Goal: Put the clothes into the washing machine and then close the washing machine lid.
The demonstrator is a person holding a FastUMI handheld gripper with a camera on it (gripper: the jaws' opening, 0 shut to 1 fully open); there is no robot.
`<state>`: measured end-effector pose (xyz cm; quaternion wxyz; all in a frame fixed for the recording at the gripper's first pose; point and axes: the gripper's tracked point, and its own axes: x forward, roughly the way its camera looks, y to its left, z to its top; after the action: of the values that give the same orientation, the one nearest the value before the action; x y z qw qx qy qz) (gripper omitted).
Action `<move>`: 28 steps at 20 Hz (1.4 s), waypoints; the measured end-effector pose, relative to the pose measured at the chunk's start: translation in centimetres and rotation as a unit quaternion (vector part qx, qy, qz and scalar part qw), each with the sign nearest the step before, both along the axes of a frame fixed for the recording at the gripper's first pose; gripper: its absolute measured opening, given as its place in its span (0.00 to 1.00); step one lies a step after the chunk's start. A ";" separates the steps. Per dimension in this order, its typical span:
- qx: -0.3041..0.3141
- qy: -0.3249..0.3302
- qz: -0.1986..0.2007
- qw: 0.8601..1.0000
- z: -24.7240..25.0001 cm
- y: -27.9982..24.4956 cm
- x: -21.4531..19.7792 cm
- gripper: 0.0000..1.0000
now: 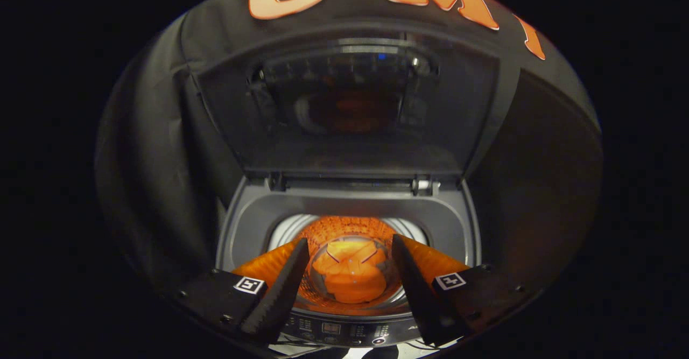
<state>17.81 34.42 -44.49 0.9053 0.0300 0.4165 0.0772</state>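
A top-loading washing machine stands below me with its lid raised upright at the back. Down in the drum lies an orange garment, crumpled at the bottom. My gripper hovers above the drum's mouth, open, and the garment shows through the gap between the two fingers, well below them. Nothing is held.
The machine's control panel runs along its near edge, just under the fingers. Black cloth walls close in on the left, right and behind the raised lid. The lid's glass reflects the drum's orange glow.
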 end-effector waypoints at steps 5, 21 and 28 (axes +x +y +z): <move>0.014 -0.050 -0.007 0.999 7.1 -0.3 2.2 0.99; 0.007 -0.131 -0.014 0.991 17.4 -0.1 10.2 0.99; 0.003 -0.149 -0.016 0.989 18.2 1.1 15.2 0.99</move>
<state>33.04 35.50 -26.27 0.9583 0.0274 0.2765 0.0674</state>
